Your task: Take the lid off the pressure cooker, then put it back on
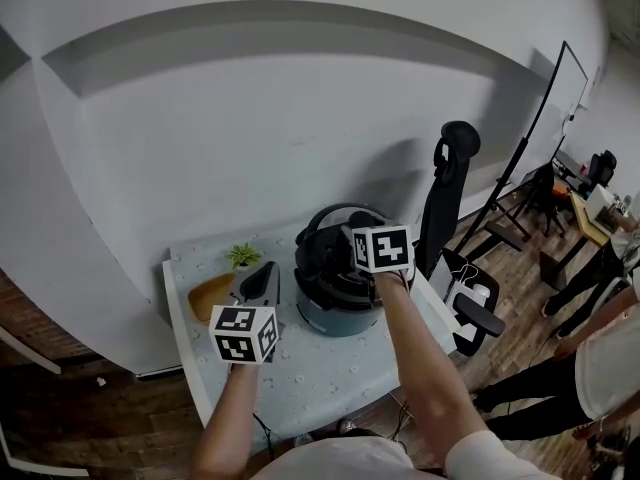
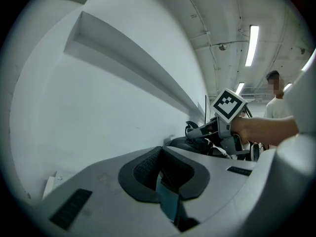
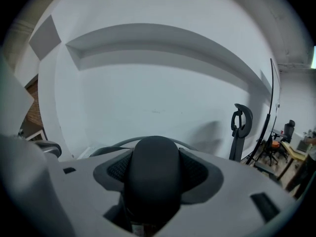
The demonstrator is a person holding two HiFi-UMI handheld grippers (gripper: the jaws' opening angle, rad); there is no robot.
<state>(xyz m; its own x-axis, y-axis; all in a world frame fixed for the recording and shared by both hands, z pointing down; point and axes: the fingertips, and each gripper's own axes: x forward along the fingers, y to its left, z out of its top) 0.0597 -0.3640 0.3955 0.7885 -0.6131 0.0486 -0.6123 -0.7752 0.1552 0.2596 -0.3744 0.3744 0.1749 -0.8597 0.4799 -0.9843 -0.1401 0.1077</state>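
Jaws of right gripper (image 3: 152, 184) clamp the lid handle (image 3: 153, 159); left gripper (image 2: 167, 184) jaws closed, empty.

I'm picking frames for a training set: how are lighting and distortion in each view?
Head view: dim overall, and the wide lens bends the wall ledge into an arc. Left gripper view: fisheye with black corners; the ceiling strip light glares white. Right gripper view: same fisheye; the lid handle gripped by the right hand-held gripper looms large and dark, with little detail.

A potted plant (image 1: 242, 256) sits beside an orange dish (image 1: 208, 296) on the table (image 1: 320, 368) (black office chair (image 1: 452, 183) nearby).
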